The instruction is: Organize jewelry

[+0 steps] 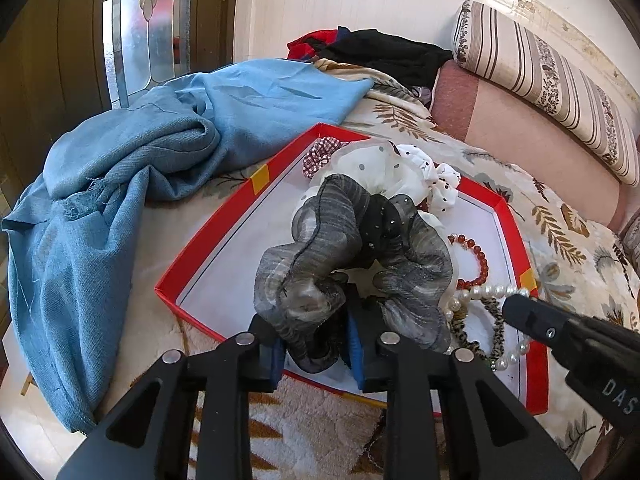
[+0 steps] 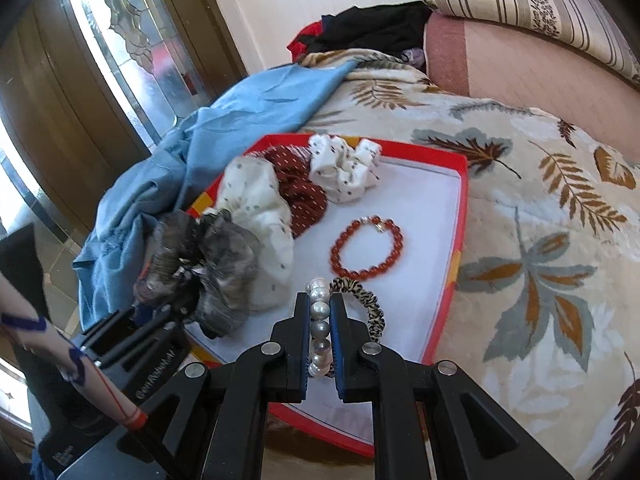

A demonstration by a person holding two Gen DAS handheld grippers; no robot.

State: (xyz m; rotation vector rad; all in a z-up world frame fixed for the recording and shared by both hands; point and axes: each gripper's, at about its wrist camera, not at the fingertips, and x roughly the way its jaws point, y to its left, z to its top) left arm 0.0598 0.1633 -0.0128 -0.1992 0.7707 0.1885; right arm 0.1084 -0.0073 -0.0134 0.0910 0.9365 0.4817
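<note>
A red box (image 1: 276,170) (image 2: 463,208) with a white floor lies on the bed. My left gripper (image 1: 318,346) (image 2: 176,300) is shut on a grey-black organza scrunchie (image 1: 352,248) (image 2: 216,264) over the box's near left part. My right gripper (image 2: 320,332) (image 1: 516,312) is shut on a pearl bracelet (image 2: 320,320) (image 1: 492,292) at the box's near edge. A leopard-print hair tie (image 2: 368,304) (image 1: 496,328) lies beside it. A red bead bracelet (image 2: 366,246) (image 1: 476,256) lies on the box floor. White dotted scrunchies (image 2: 344,168) (image 1: 384,168) and a red patterned one (image 2: 300,192) lie at the far end.
A blue cloth (image 1: 120,184) (image 2: 180,160) lies left of the box, touching its edge. A leaf-print blanket (image 2: 540,220) covers the bed. Dark and red clothes (image 1: 380,52) are piled at the back. A striped bolster (image 1: 560,80) and pink cushion line the right. A glass door (image 1: 144,20) stands at left.
</note>
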